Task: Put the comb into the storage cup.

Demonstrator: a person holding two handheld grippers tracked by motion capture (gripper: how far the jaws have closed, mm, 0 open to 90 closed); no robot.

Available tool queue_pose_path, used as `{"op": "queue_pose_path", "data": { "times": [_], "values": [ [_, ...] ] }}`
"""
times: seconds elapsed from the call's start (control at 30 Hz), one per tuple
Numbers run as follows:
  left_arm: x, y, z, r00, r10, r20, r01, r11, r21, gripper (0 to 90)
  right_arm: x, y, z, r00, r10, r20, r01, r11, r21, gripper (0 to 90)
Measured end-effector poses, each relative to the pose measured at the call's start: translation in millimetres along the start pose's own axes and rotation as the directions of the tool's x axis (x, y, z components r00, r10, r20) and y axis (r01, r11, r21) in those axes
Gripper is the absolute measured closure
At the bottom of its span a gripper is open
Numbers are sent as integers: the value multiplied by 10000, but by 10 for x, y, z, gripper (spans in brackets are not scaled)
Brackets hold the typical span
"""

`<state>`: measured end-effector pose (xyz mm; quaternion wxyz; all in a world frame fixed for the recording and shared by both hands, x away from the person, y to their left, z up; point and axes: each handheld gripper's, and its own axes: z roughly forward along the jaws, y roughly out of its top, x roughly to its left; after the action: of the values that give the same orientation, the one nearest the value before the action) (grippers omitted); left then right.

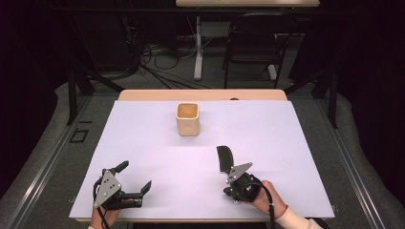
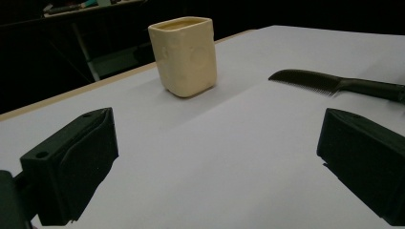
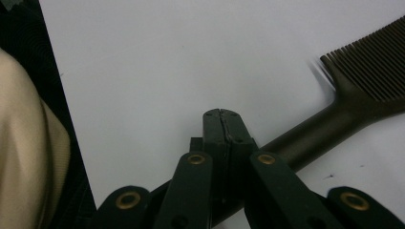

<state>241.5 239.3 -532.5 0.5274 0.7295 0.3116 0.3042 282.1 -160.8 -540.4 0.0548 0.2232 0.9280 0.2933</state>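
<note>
A black comb (image 1: 223,158) lies flat on the white tabletop (image 1: 296,157), right of centre, its toothed head pointing away from the person and its handle running back under the right claw (image 1: 232,177). In the right gripper view that claw's two black jaws stand pressed together, tips meeting, with the comb's handle (image 3: 305,143) passing just beneath and beside them; whether the pads pinch the handle itself or merely rest upon it cannot be told from this angle. The comb's teeth (image 3: 372,57) fan out toward the upper corner of that view, flat on the sheet.

Beyond the comb, toward the far edge and near the middle of the tabletop, a cream square cup (image 1: 187,119) stands upright and apart from everything else, its mouth open to the ceiling. Seen from the left gripper view, the cup (image 2: 184,55) sits ahead and the comb (image 2: 315,81) lies off to one side, well clear of it.

The left claw (image 1: 134,179) hovers near the front left corner of the tabletop, jaws spread wide, nothing between them.

Judging by the layout, the work is at an early stage: the comb has not left the surface, and lifting it, probably toward the cup, remains to be done.
</note>
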Motion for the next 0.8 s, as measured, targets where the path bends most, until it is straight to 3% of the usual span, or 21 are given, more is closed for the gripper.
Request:
{"op": "queue_pose_path", "data": {
  "times": [0.6, 0.8],
  "values": [
    [7, -3, -2, 10000, -42, -25, 42, 10000, 34, 1, -51, -63, -95, 9999, 112, 120, -117, 9989, 446, 900],
    [1, 0, 0, 10000, -4, -18, 4, 10000, 32, 1, -80, -91, -133, 9991, 345, 232, -358, 9976, 589, 899]
  ]
}}
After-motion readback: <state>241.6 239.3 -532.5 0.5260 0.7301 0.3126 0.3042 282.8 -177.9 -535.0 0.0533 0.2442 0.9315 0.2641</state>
